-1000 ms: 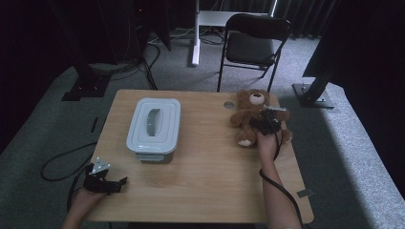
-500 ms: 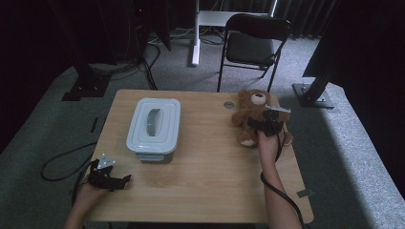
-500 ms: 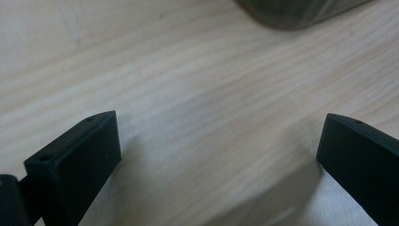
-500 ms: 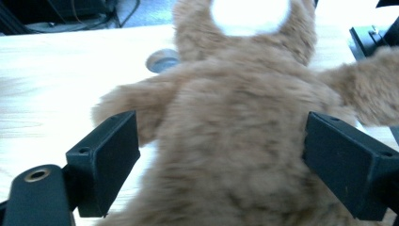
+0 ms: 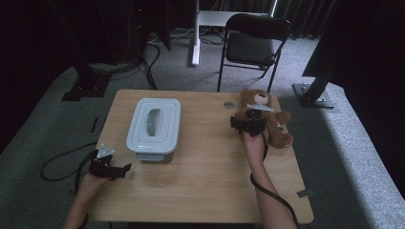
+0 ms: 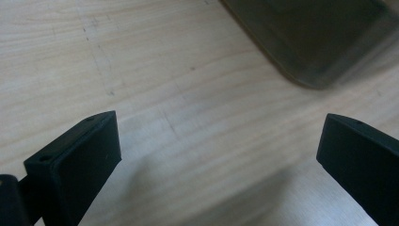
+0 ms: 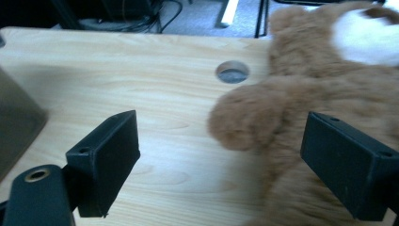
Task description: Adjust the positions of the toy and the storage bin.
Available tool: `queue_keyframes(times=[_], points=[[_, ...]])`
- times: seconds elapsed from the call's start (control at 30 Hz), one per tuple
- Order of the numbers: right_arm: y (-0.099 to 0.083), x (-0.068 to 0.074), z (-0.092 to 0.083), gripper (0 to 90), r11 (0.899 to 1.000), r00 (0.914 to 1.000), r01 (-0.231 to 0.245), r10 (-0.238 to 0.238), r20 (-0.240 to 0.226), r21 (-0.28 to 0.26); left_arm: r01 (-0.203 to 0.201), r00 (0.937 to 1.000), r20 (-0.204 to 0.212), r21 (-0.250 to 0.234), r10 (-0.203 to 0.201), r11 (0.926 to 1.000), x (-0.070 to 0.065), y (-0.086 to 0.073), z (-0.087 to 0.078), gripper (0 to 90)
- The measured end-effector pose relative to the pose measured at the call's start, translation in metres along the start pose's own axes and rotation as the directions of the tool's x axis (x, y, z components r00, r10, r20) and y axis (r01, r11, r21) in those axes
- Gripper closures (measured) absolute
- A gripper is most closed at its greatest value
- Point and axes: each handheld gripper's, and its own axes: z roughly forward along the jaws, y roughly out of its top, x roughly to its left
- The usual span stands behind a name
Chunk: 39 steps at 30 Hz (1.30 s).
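Observation:
A brown teddy bear lies at the table's far right, and fills the right half of the right gripper view. My right gripper hovers at the bear's left side. Its jaws have just been opening and stand wide; one plush arm lies between them without being pressed. A grey lidded container sits left of centre. My left gripper is at the near left, jaws wide apart over bare wood, with the container's corner ahead.
The wooden table has a round cable hole near the bear, also in the right gripper view. A folding chair and stand bases stand on the carpet beyond. Cables trail from both grippers.
My right gripper has drawn to the left off the bear's body. My left gripper has moved forward and up over the table's near left corner, toward the container.

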Motion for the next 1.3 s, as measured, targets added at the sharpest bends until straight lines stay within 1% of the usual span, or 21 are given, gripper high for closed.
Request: queue_keyframes(times=[0.03, 0.07, 0.1, 0.13, 0.2, 0.27, 0.4, 0.43, 0.47, 0.5, 0.57, 0.67, 0.8, 0.83, 0.93, 0.97, 1.1, 1.17, 1.23, 1.3], points=[[-0.002, 0.004, 0.003, 11.6, 1.0, 0.9998, 0.001, -0.001, -0.019, 0.002, 0.0, 1.0, -0.003, -0.001, 0.0, 1.0, 0.001, 0.001, 0.001, 0.9], [-0.002, 0.004, 0.003, 11.6, 1.0, 0.9998, 0.001, -0.001, -0.019, 0.002, 0.0, 1.0, -0.003, -0.001, 0.0, 1.0, 0.001, 0.001, 0.001, 0.9], [-0.006, 0.015, 0.008, 11.6, 1.0, 0.999, 0.02, -0.019, -0.04, 0.012, -0.002, 1.0, 0.01, -0.004, 0.002, 1.0, 0.004, 0.007, 0.003, 0.9], [-0.007, 0.019, 0.011, 11.6, 0.999, 0.9986, 0.03, -0.029, -0.045, 0.015, -0.008, 0.9999, 0.015, -0.001, 0.008, 1.0, 0.004, 0.01, 0.004, 0.9], [-0.009, 0.029, 0.015, 11.6, 0.999, 0.9977, 0.05, -0.049, -0.047, 0.02, -0.02, 0.9998, 0.006, -0.003, 0.02, 0.9998, 0.006, 0.015, 0.004, 0.9], [-0.011, 0.038, 0.018, 11.6, 0.998, 0.9962, 0.062, -0.061, -0.062, 0.017, -0.011, 0.9999, 0.012, -0.016, 0.011, 0.9998, 0.009, 0.02, 0.004, 0.9], [-0.014, 0.056, 0.026, 11.6, 0.996, 0.9931, 0.082, -0.079, -0.087, 0.032, -0.018, 0.9998, 0.0, -0.025, 0.018, 0.9995, 0.013, 0.029, 0.005, 1.0], [-0.014, 0.056, 0.026, 11.6, 0.996, 0.9931, 0.082, -0.079, -0.087, 0.032, -0.018, 0.9998, 0.0, -0.025, 0.018, 0.9995, 0.013, 0.029, 0.005, 0.9], [-0.015, 0.06, 0.029, 11.6, 0.995, 0.992, 0.091, -0.088, -0.091, 0.037, -0.031, 0.9995, 0.001, -0.023, 0.031, 0.9992, 0.014, 0.032, 0.006, 0.9], [-0.017, 0.067, 0.034, 11.6, 0.994, 0.9902, 0.104, -0.1, -0.098, 0.043, -0.035, 0.9994, -0.001, -0.025, 0.035, 0.9991, 0.014, 0.033, 0.007, 0.9], [-0.018, 0.073, 0.038, 11.6, 0.992, 0.9896, 0.112, -0.107, -0.097, 0.052, -0.039, 0.9992, -0.007, -0.022, 0.039, 0.999, 0.016, 0.037, 0.008, 0.9], [-0.02, 0.082, 0.047, 11.6, 0.992, 0.9889, 0.108, -0.101, -0.109, 0.06, -0.023, 0.9997, -0.006, -0.032, 0.022, 0.9992, 0.021, 0.042, 0.01, 1.0], [-0.023, 0.093, 0.058, 11.6, 0.99, 0.987, 0.118, -0.108, -0.118, 0.074, -0.033, 0.9995, 0.0, -0.036, 0.033, 0.9988, 0.025, 0.049, 0.014, 0.9], [-0.024, 0.095, 0.061, 11.6, 0.99, 0.9868, 0.112, -0.102, -0.126, 0.08, -0.033, 0.9994, 0.01, -0.039, 0.034, 0.9987, 0.026, 0.051, 0.015, 1.0], [-0.024, 0.103, 0.071, 11.6, 0.991, 0.9858, 0.092, -0.077, -0.149, 0.1, -0.04, 0.999, 0.017, -0.038, 0.04, 0.9985, 0.028, 0.054, 0.018, 0.9], [-0.024, 0.105, 0.074, 11.6, 0.991, 0.9851, 0.087, -0.07, -0.157, 0.101, -0.034, 0.9992, 0.021, -0.039, 0.035, 0.9987, 0.028, 0.054, 0.019, 0.9], [-0.024, 0.118, 0.085, 11.6, 0.99, 0.9822, 0.087, -0.066, -0.176, 0.11, -0.036, 0.999, 0.024, -0.035, 0.037, 0.9987, 0.03, 0.056, 0.025, 0.9], [-0.025, 0.123, 0.09, 11.6, 0.99, 0.9817, 0.094, -0.074, -0.176, 0.106, -0.036, 0.999, 0.025, -0.03, 0.037, 0.9989, 0.031, 0.057, 0.028, 0.9], [-0.024, 0.127, 0.097, 11.6, 0.989, 0.981, 0.097, -0.076, -0.178, 0.109, -0.029, 0.9995, 0.012, -0.033, 0.03, 0.999, 0.031, 0.059, 0.031, 1.0], [-0.022, 0.129, 0.101, 11.6, 0.989, 0.9833, 0.082, -0.061, -0.171, 0.119, -0.015, 0.9998, 0.015, -0.042, 0.015, 0.999, 0.032, 0.061, 0.031, 0.9]])
